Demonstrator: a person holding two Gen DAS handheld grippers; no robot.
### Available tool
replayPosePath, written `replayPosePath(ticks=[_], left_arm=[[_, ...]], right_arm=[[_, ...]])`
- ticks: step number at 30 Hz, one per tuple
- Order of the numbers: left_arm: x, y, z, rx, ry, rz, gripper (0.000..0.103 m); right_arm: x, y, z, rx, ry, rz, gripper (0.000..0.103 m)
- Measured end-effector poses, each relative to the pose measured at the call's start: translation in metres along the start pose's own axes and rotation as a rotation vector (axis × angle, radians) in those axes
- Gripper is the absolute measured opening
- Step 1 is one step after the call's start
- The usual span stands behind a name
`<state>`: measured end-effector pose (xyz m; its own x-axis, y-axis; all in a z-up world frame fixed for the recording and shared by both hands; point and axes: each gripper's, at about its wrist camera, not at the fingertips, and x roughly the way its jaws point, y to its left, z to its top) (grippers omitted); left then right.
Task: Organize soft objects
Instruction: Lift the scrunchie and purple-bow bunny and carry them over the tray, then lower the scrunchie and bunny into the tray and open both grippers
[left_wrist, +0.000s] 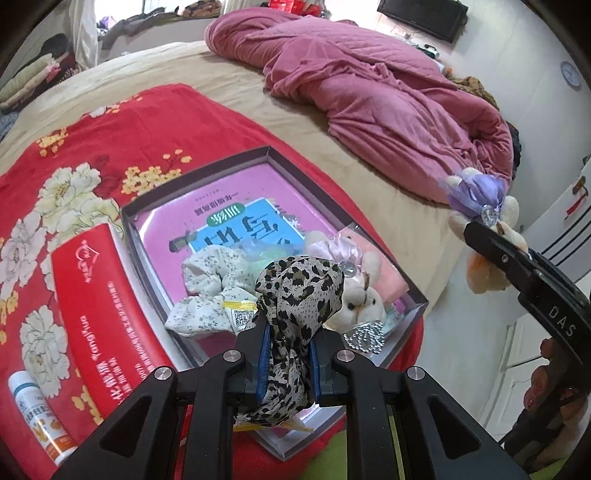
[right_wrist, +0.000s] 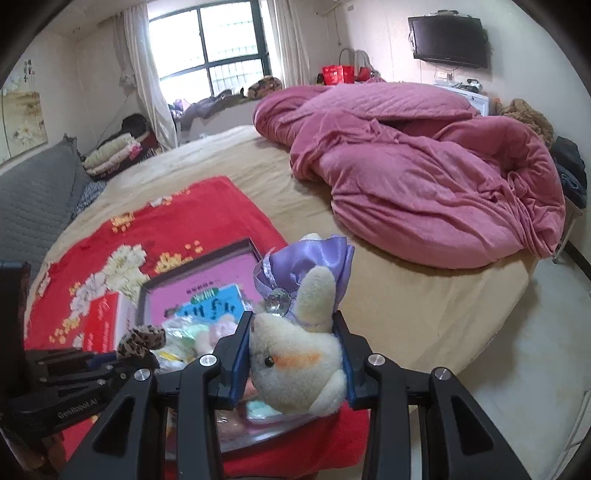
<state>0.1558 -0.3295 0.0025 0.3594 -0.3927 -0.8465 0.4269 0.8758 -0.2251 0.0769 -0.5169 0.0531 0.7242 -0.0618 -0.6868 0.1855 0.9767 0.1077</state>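
Observation:
My left gripper (left_wrist: 288, 354) is shut on a leopard-print fabric scrunchie (left_wrist: 295, 291), held just above the near end of a shallow grey box (left_wrist: 207, 164). In the box lie a pink book (left_wrist: 236, 199), a floral white scrunchie (left_wrist: 207, 291), a plush bunny with a pale bow (left_wrist: 354, 291) and a beaded chain (left_wrist: 364, 338). My right gripper (right_wrist: 293, 358) is shut on a cream plush bunny with a purple satin bow (right_wrist: 299, 365). That bunny (left_wrist: 480, 206) hangs to the right of the box, over the bed's edge. The leopard scrunchie (right_wrist: 142, 339) shows at lower left in the right wrist view.
The box rests on a red floral blanket (left_wrist: 92, 155) on a tan bed (left_wrist: 236, 85). A red carton (left_wrist: 99, 317) lies left of the box, a white bottle (left_wrist: 40, 417) beyond it. A crumpled pink quilt (right_wrist: 424, 162) fills the bed's far right. White floor (right_wrist: 528, 350) lies right.

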Motion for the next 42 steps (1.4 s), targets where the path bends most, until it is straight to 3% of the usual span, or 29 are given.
replayPosePath(ticks=[13,23,29,42], left_arm=[[0.03,0.007,-0.001,-0.02,0.044,0.0,0.018],[0.039,0.016,0.002,-0.04,0.048,0.0,0.018],[0.043,0.018,0.004,-0.047,0.047,-0.001,0.019],[0.049,0.02,0.008,-0.067,0.047,-0.012,0.021]], right_arm=[[0.063,0.008,-0.012,-0.106,0.103,0.004,0.04],[0.102,0.013,-0.009,-0.145,0.167,0.098,0.04],[0.124,0.019,-0.011,-0.179,0.227,0.104,0.04],[0.135,0.014,-0.008,-0.165,0.253,0.15,0.04]])
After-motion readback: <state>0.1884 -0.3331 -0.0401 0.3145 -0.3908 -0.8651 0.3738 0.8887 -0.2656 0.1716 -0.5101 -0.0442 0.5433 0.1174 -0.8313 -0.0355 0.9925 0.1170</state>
